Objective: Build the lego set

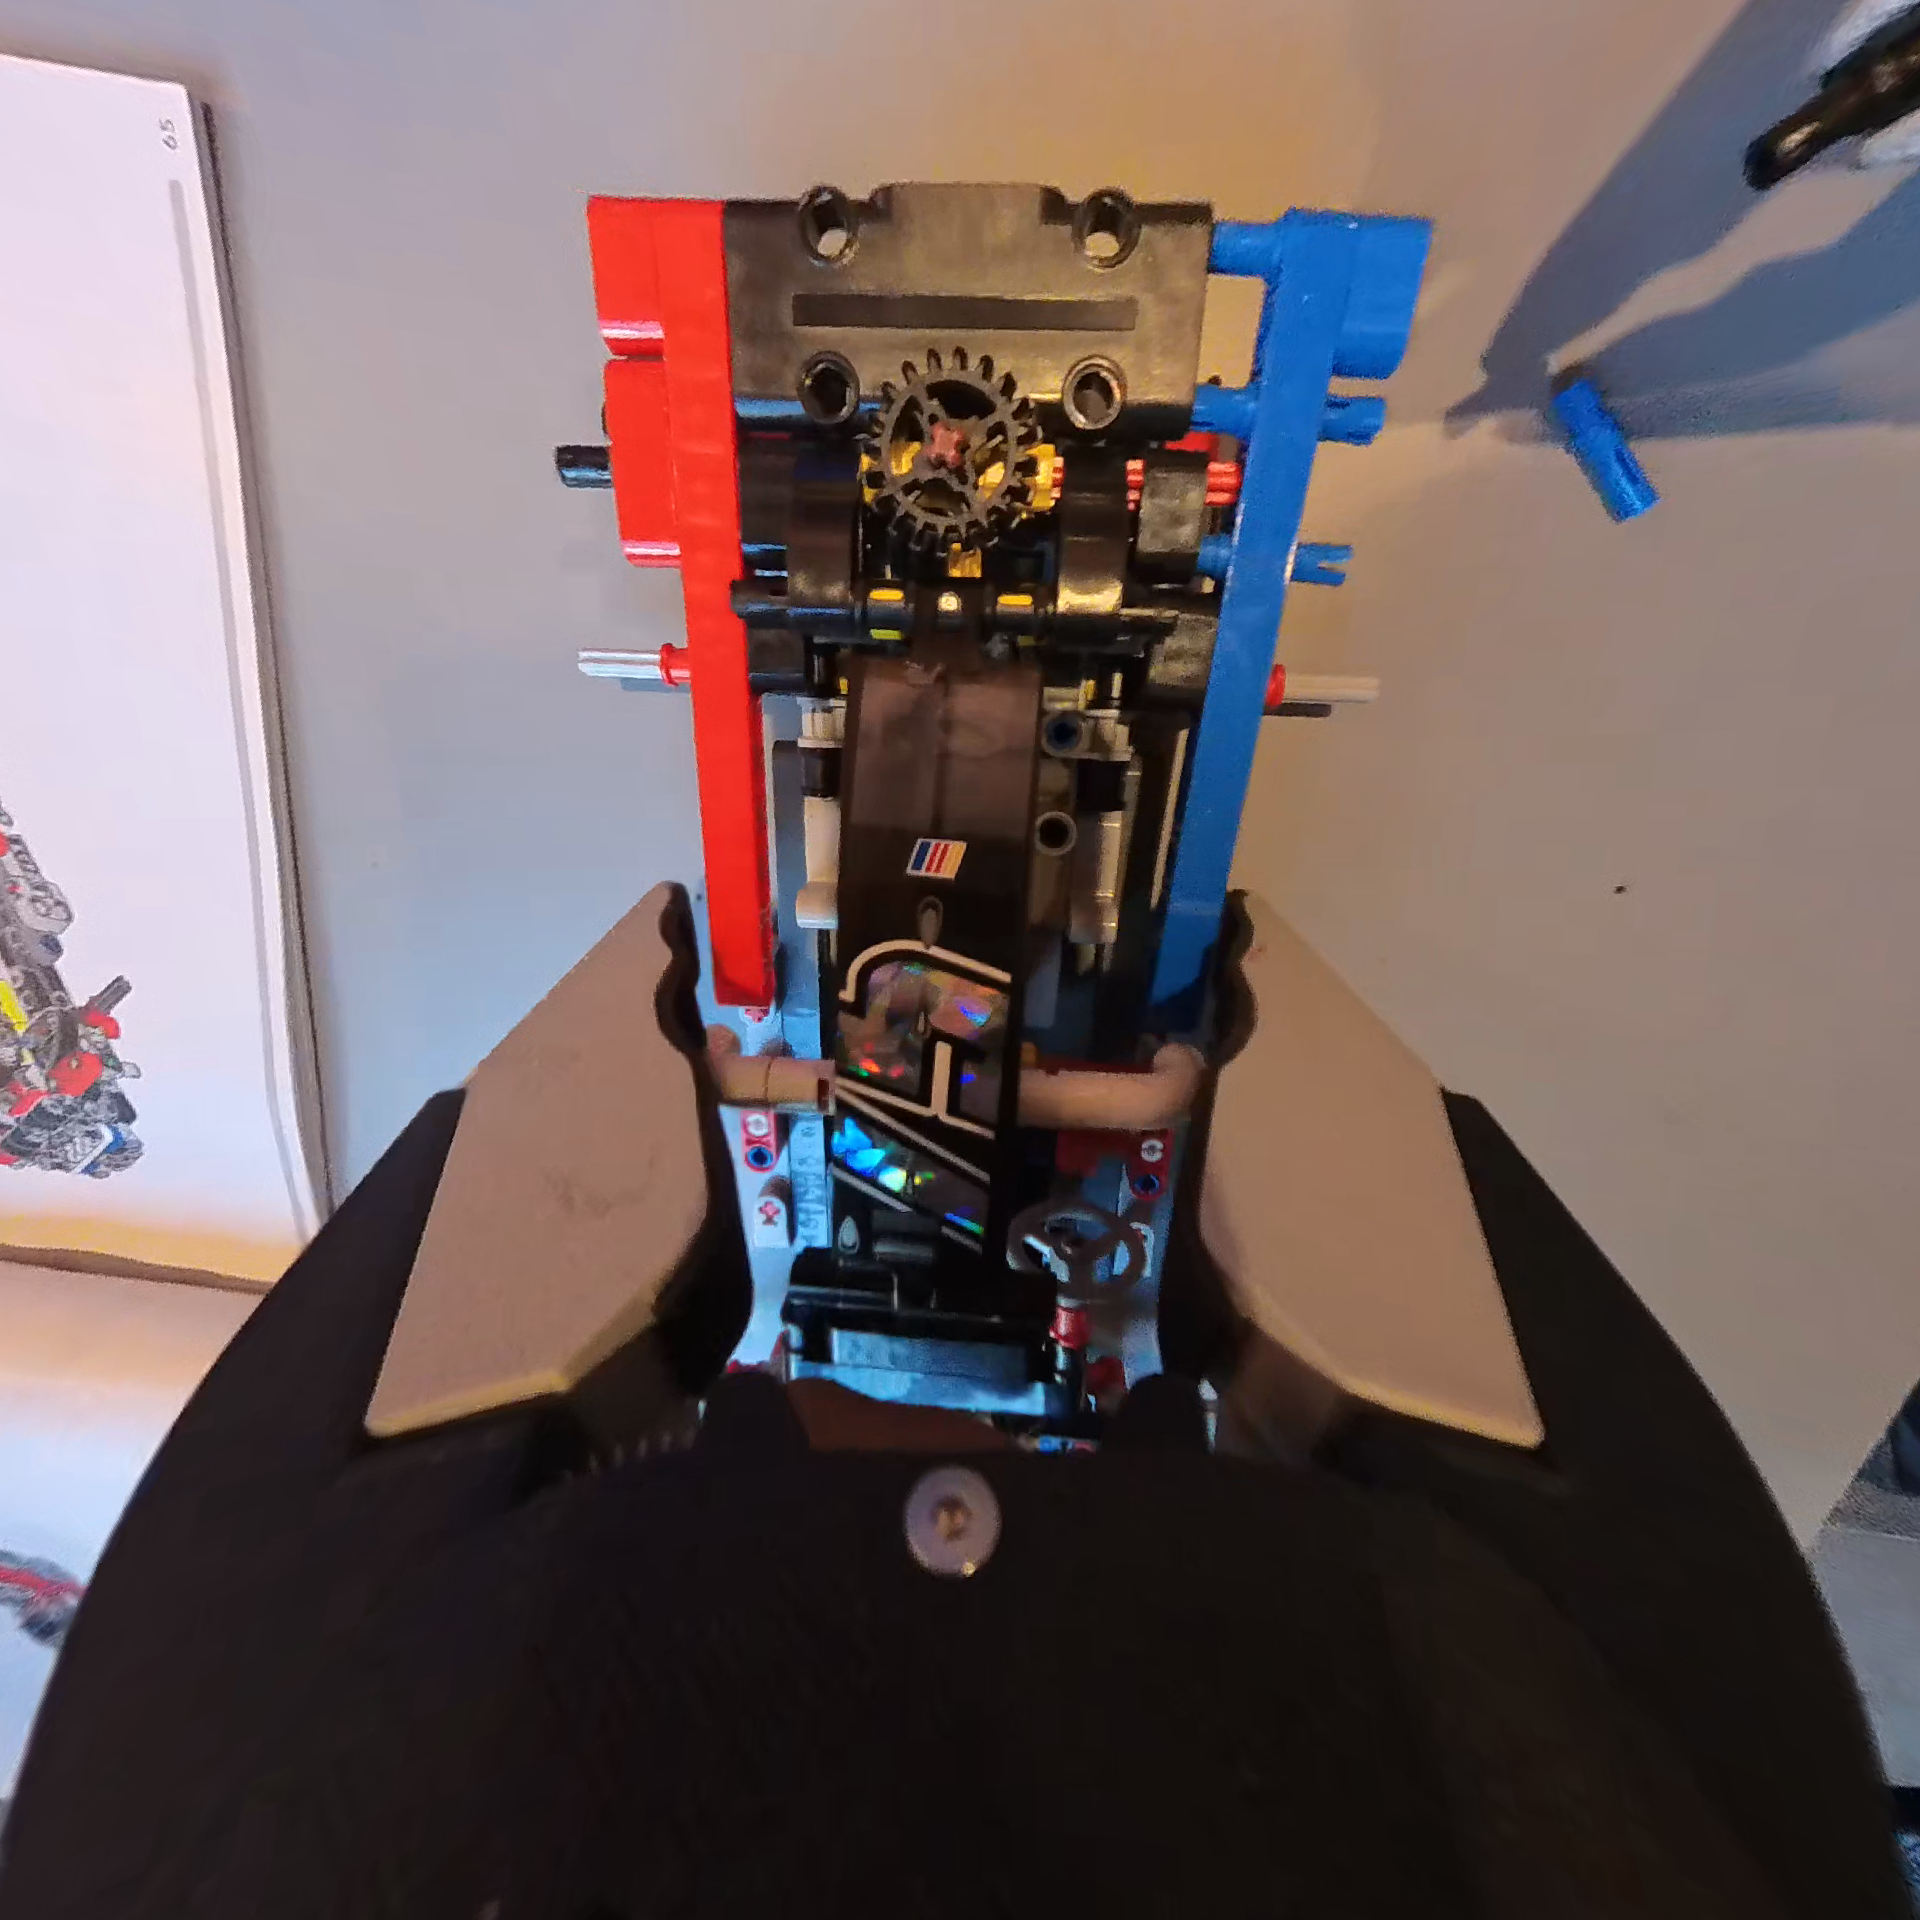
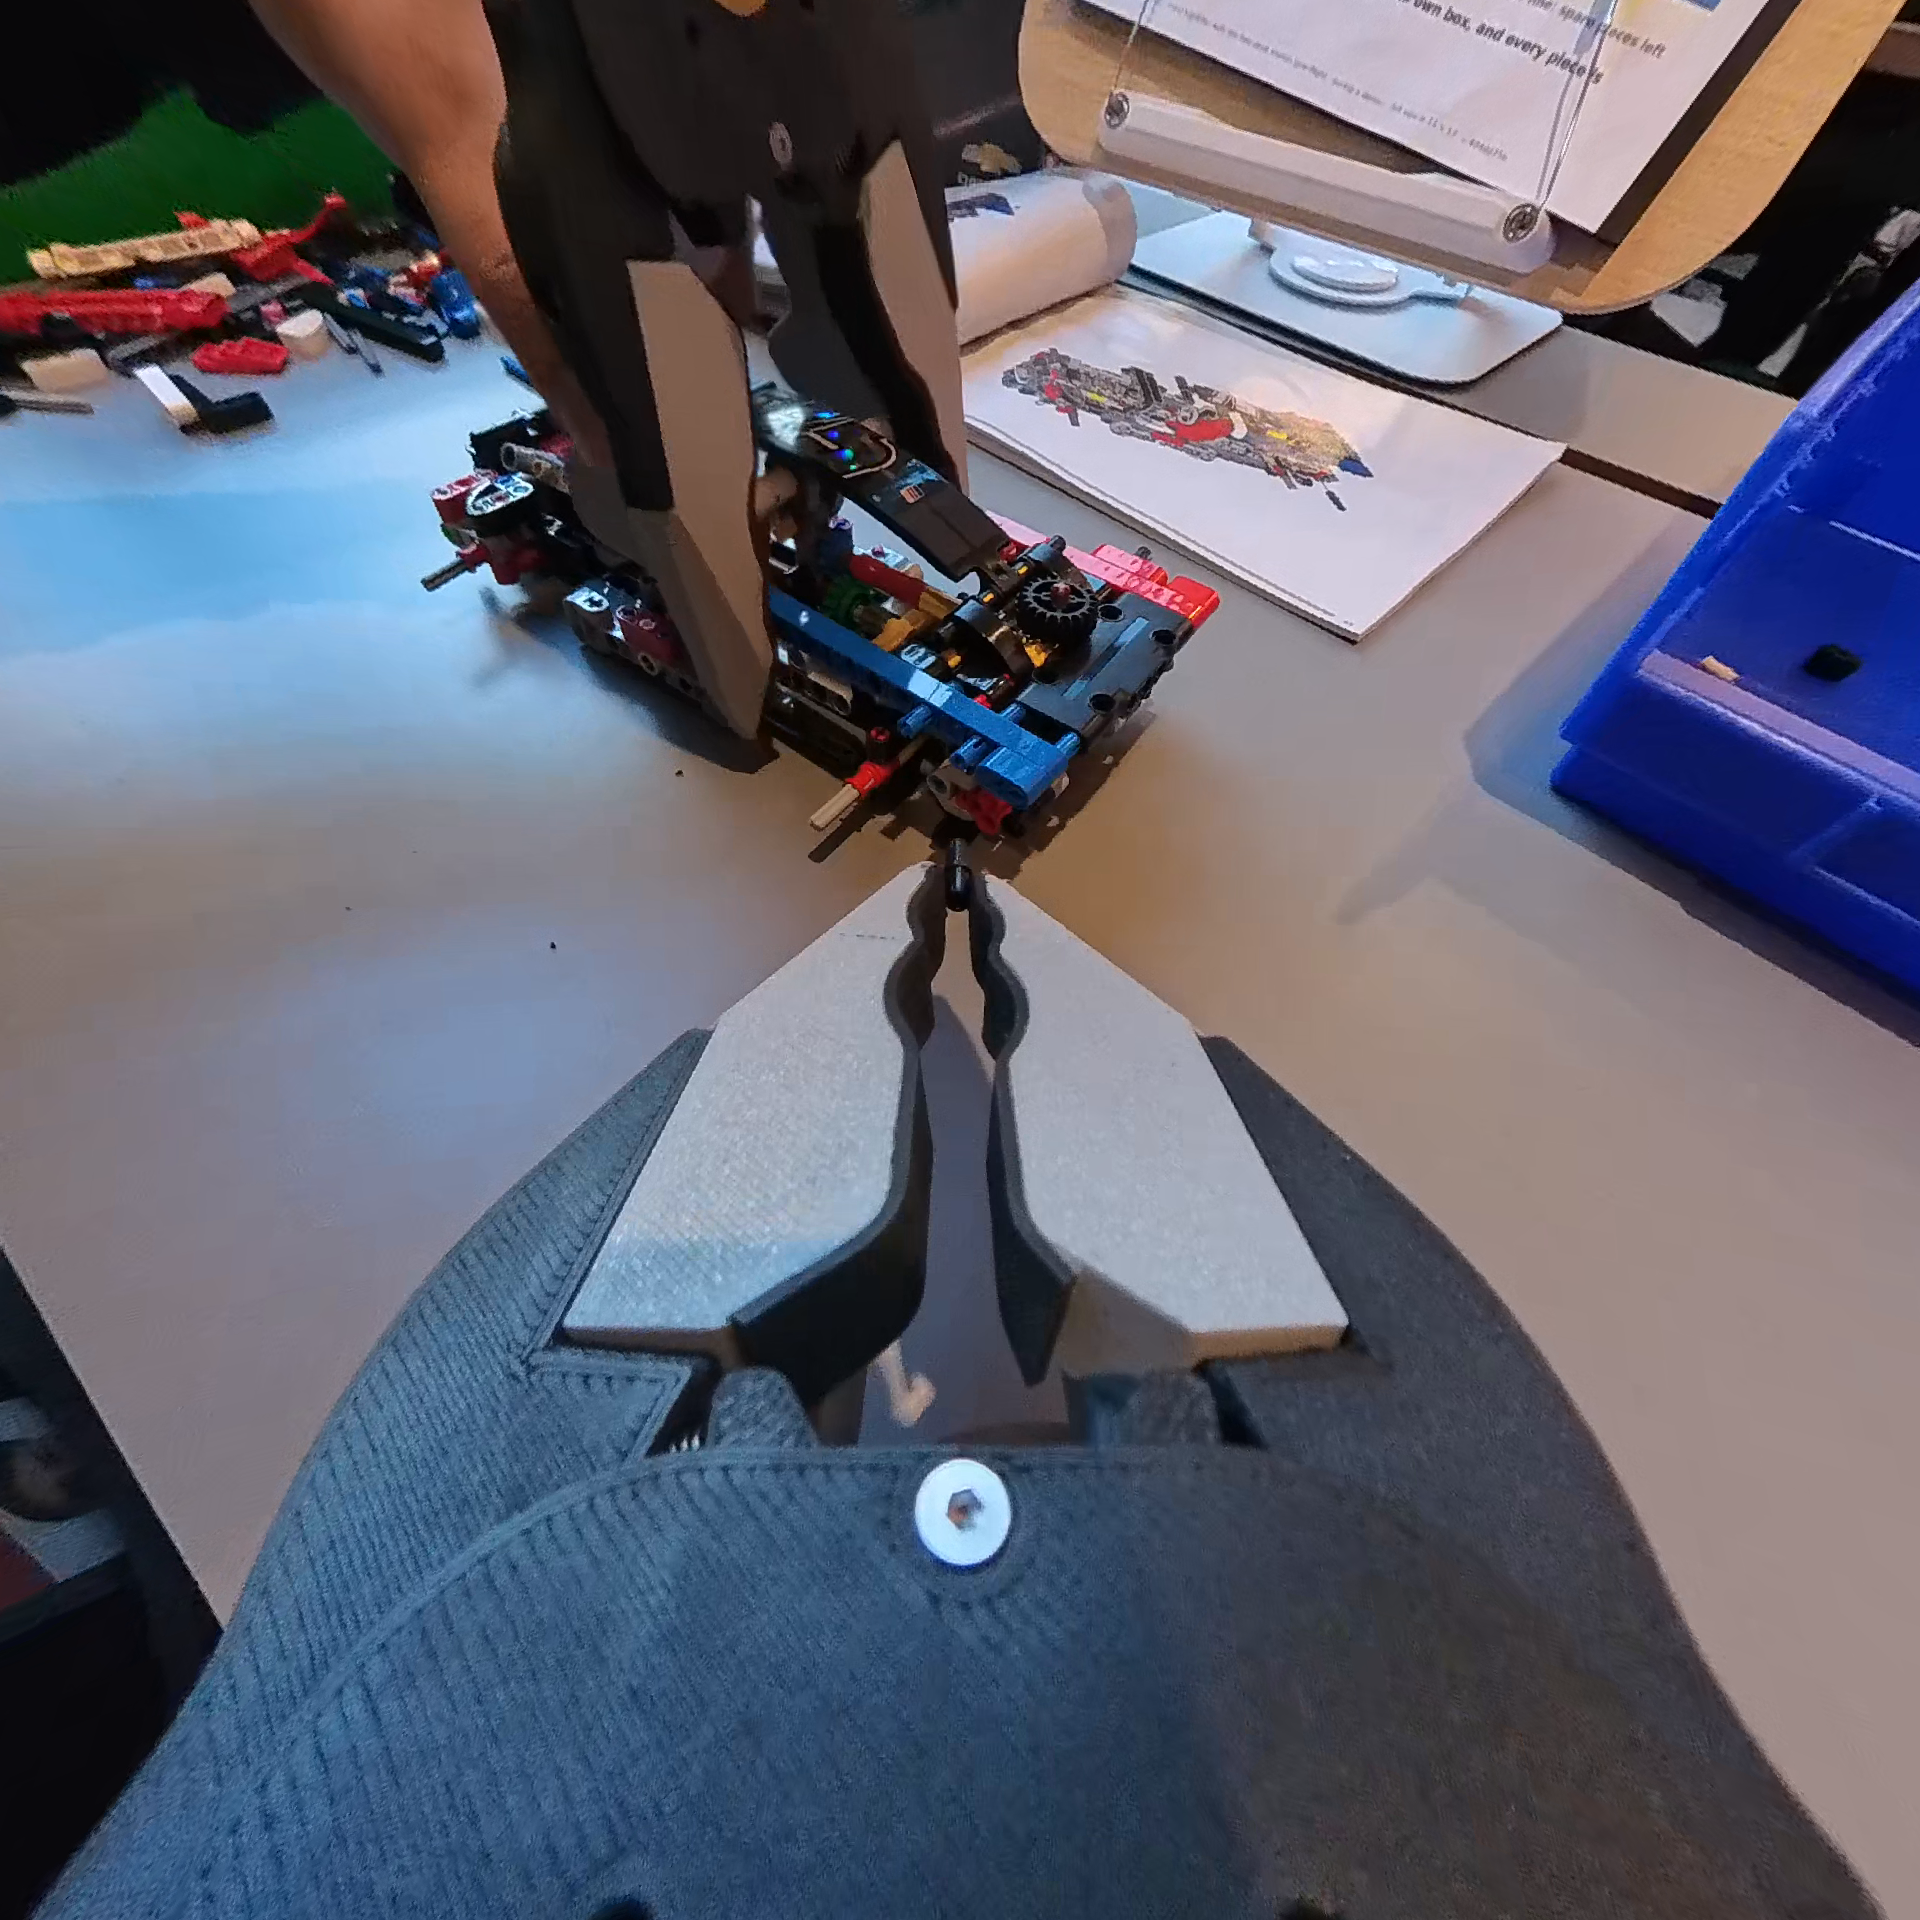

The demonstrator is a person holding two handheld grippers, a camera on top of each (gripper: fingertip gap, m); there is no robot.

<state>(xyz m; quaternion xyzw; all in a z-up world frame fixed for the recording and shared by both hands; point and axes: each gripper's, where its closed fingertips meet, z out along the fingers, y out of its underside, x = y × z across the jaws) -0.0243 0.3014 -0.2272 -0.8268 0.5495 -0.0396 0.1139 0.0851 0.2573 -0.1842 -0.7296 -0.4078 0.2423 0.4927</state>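
Lego chassis (image 2: 831,613) sits flat mid-tabletop (image 2: 312,883), long axis running away from my left gripper (image 1: 956,997). Instruction booklet (image 2: 1247,457) lies open just beyond it, blue bin (image 2: 1766,675) off to the right, loose parts pile (image 2: 187,312) at far left.

Left fingers (image 1: 582,1122) are spread wide around the chassis waist, one outside the red beam (image 1: 717,623), one outside the blue beam (image 1: 1247,623). They look pressed on the sides; I'd call it a clamp to steady the build, but contact isn't fully clear.

Right gripper (image 2: 956,899): fingers nearly closed, pinching a small black pin (image 2: 954,878) at the very tips. Pin points at the near end of the blue beam, just short of it, not touching.

Step in hand, my read: pin insertion into a hole on the chassis's near end. Which hole, can't tell; it's small and cluttered with red and grey axle ends.

Next move needs: pin axis square to the hole, straight push, left holding firm against the shove. One spare blue pin (image 1: 1600,447) lies on the tabletop near the blue side.
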